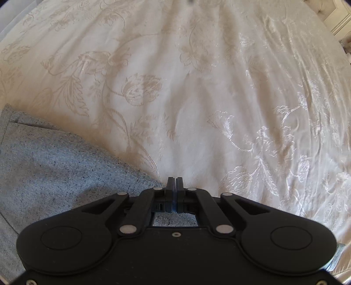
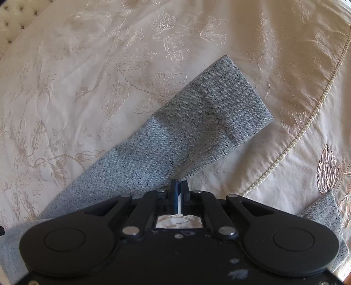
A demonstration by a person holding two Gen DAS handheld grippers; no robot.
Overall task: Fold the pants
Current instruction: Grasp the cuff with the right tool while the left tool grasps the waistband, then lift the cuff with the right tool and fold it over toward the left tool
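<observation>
Fingers on the left gripper (image 1: 175,182) and right gripper (image 2: 179,185) are pressed together. Soft, floppy grey pants (image 2: 197,118) fold easiest pinched at the hem.

A cream bedspread (image 1: 197,92) embroidered with pale flowers and leafy stems spreads ahead of both claws, creased and glossy where light strikes it off to the right of the left claw. A twisted cord trim (image 2: 316,114) curves along its edge right of the right claw. Far up to that claw's left, a button-tufted cream panel (image 2: 15,19) shows.
</observation>
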